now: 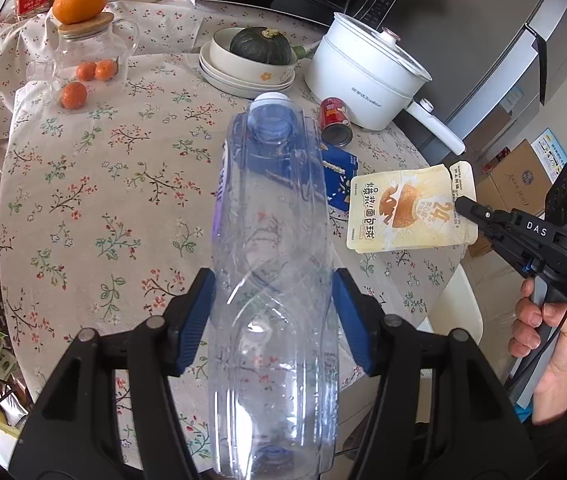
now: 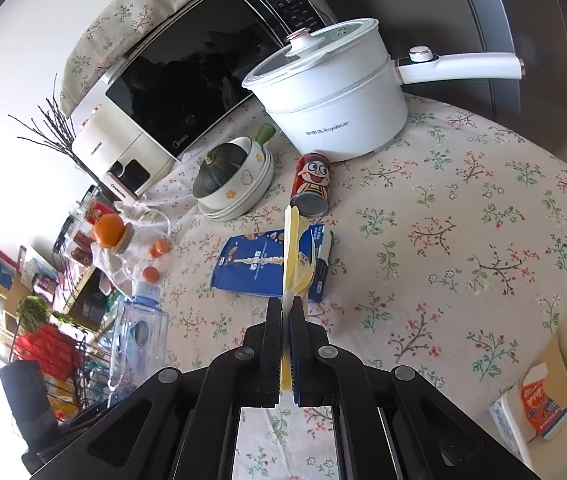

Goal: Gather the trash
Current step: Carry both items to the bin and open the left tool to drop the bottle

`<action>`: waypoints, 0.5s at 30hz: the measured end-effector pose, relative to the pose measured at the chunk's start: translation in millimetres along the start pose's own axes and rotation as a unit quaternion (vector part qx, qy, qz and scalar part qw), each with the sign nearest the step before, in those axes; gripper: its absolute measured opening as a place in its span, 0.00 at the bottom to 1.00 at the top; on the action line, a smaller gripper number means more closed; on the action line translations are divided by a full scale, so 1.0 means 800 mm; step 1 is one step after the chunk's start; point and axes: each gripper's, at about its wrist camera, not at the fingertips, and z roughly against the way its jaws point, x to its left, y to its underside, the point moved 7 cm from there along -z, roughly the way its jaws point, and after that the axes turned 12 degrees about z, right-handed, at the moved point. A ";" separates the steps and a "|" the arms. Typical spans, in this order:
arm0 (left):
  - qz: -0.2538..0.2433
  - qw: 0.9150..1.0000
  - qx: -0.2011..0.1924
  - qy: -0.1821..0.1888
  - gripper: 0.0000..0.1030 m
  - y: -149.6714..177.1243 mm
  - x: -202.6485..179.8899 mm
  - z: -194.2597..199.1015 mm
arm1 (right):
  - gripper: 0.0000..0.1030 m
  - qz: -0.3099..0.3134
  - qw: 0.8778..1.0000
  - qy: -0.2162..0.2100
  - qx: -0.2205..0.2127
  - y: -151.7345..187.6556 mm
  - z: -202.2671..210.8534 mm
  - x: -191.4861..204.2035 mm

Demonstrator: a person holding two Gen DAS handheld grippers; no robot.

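My left gripper (image 1: 273, 300) is shut on a clear plastic bottle (image 1: 275, 240) with a blue neck, held above the floral tablecloth; the bottle also shows in the right wrist view (image 2: 139, 332). My right gripper (image 2: 288, 312) is shut on a yellow snack wrapper (image 2: 295, 256), seen edge-on; in the left wrist view the wrapper (image 1: 407, 210) hangs above the table's right edge from the right gripper (image 1: 465, 206). A blue snack packet (image 2: 255, 264) and a red can (image 2: 310, 186) on its side lie on the table.
A white electric pot (image 2: 335, 100), stacked bowls with a green squash (image 2: 223, 176), a glass jar with an orange on its lid (image 1: 83, 28) and loose oranges (image 1: 73, 94) crowd the table's far side. A microwave (image 2: 187, 76) stands behind. A carton (image 2: 539, 408) sits off the table's right edge.
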 end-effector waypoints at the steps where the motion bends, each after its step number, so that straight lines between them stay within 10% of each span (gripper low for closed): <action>1: 0.000 1.000 0.002 0.002 0.60 0.001 -0.002 -0.001 | 0.04 0.002 1.000 0.003 0.001 0.002 0.004 -0.002; 15: -0.039 0.997 0.044 0.056 0.60 0.035 -0.083 -0.035 | 0.04 -0.016 0.998 0.061 0.024 0.034 0.095 -0.086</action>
